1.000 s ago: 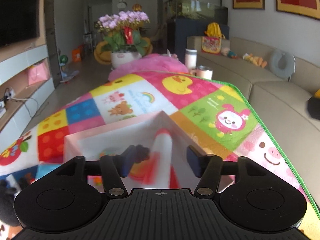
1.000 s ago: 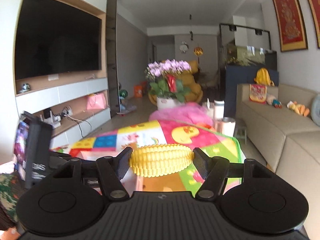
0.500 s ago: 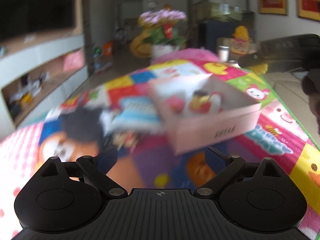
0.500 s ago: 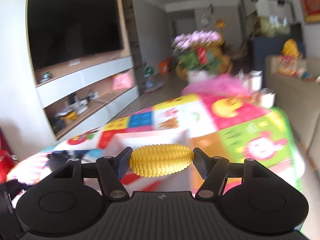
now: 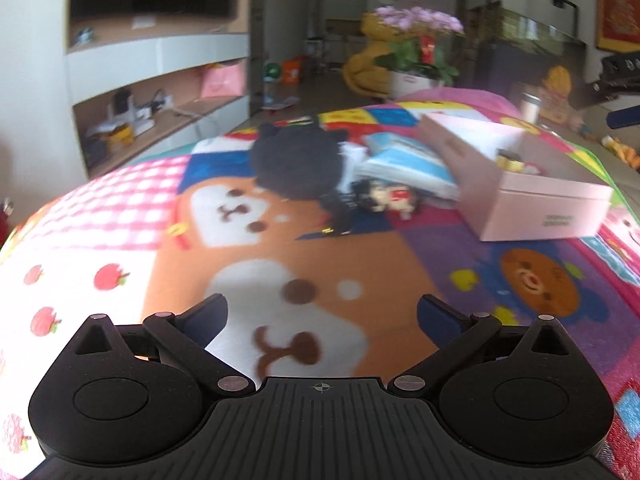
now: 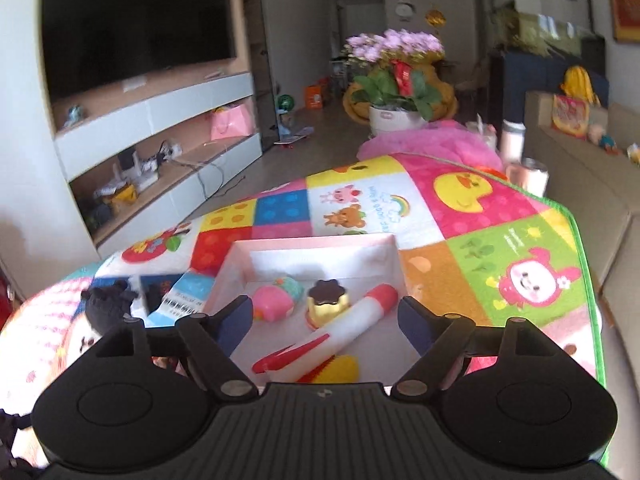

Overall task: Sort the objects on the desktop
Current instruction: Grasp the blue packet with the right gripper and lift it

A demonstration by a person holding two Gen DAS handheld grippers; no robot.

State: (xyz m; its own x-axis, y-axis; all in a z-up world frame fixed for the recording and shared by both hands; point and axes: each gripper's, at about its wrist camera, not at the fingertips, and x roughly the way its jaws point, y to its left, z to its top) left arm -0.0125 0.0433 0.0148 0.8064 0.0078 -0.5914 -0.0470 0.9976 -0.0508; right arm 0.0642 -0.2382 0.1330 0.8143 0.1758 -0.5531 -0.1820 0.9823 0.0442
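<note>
My right gripper point(image 6: 323, 305) hangs over the open pink box point(image 6: 312, 242), its jaws opening with nothing between them. Below it in the box lie the yellow toy corn point(image 6: 340, 368), half hidden by the gripper body, a white and red rocket toy point(image 6: 344, 330), a pink toy point(image 6: 276, 300) and a pudding toy point(image 6: 328, 304). My left gripper point(image 5: 322, 306) is low over the bare play mat point(image 5: 280, 248), jaws opening wide and empty. Ahead of it lie a black plush point(image 5: 296, 160), blue packets point(image 5: 404, 160) and a small figure point(image 5: 384, 196), with the pink box point(image 5: 520, 192) to the right.
The colourful mat covers the table; its green edge point(image 6: 580, 264) runs along the right beside a beige sofa point(image 6: 592, 168). A black plush point(image 6: 106, 304) and a blue packet point(image 6: 188, 296) lie left of the box. A flower pot point(image 6: 394, 118) and cups stand beyond the far end.
My right gripper let go of the corn, which now lies in the box. My left gripper left the rocket toy in the box, swung away left over the mat and spread its jaws.
</note>
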